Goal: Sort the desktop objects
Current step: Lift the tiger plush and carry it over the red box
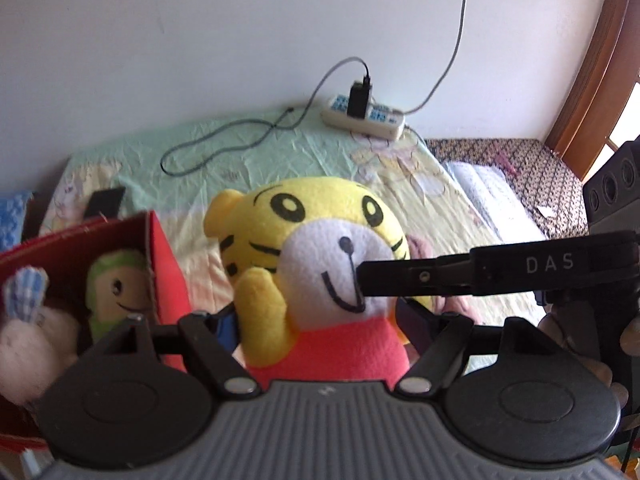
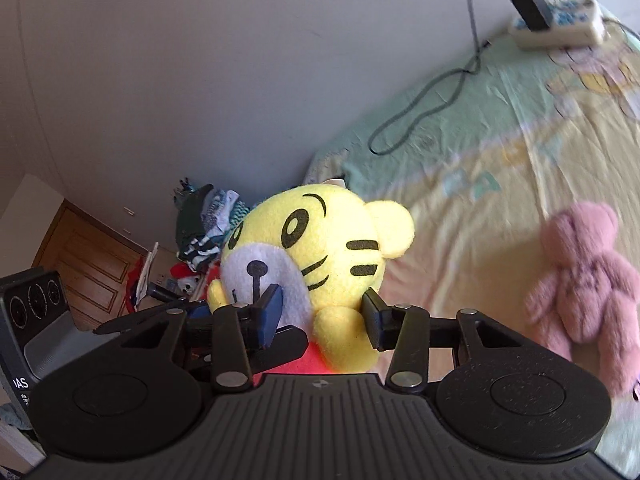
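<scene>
Looking, left wrist view:
tiger plush (image 1: 320,272): one, yellow head, red shirt, upright between both grippers, lifted clear of the bedsheet (image 1: 280,152) beside the red box (image 1: 168,276)
left gripper (image 1: 316,320): jaws partly closed on the plush's body, pads pressed into its sides
right gripper (image 1: 472,276): its finger reaches in from the right, tip against the tiger's cheek
handling: likely light, soft, squashy, not fragile; fur may slip, so the torso is the safest hold
red box contents: two plush visible, one green, one white
power strip (image 1: 364,118): one, at the wall, charger plugged in

Right wrist view:
tiger plush (image 2: 320,264): same toy, seen from its other side
right gripper (image 2: 320,320): jaws partly closed, pads squeezing the lower head and arm
pink bear (image 2: 588,276): one, lying on the sheet, well apart, not yet sorted
grip count: two grippers on one toy
</scene>
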A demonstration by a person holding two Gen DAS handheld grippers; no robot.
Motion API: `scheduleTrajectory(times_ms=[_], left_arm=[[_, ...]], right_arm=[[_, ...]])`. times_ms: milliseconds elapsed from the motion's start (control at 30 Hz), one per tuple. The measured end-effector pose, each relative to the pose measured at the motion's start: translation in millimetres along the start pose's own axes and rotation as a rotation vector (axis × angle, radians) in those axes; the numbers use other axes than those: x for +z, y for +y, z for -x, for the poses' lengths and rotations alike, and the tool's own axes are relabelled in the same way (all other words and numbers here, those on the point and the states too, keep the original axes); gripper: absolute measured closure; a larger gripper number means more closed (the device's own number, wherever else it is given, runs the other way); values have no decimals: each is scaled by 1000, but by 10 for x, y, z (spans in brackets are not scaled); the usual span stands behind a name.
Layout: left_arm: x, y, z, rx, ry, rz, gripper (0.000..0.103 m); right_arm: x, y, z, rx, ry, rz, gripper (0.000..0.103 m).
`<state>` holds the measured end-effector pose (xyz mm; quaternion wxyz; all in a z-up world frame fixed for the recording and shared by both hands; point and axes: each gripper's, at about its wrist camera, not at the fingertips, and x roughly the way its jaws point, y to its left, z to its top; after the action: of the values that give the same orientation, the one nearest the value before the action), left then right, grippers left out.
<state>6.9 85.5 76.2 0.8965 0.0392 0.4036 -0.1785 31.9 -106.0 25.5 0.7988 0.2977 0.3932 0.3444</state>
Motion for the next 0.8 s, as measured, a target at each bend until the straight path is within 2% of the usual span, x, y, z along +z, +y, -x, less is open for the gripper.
scheduleTrajectory(times_ms=[200,333,567,667,800], left_arm=[[210,465,646,90,-152,-42,25],[192,962,1046,172,-214,-52,24],[-11,1965,1360,297,-187,-33,24],[-136,2358,1323,321,-145,-13,24],[-288,2704,1178,340,-96,-5,25]], right_arm=[[223,703,-333,113,-76,106,57],[232,1152,-802,179,-90,159,57],[108,1644,-1888,269,-17,180,56],[11,1709,-2326,272,38,175,56],[-127,1755,-2677,261,94,176,56]])
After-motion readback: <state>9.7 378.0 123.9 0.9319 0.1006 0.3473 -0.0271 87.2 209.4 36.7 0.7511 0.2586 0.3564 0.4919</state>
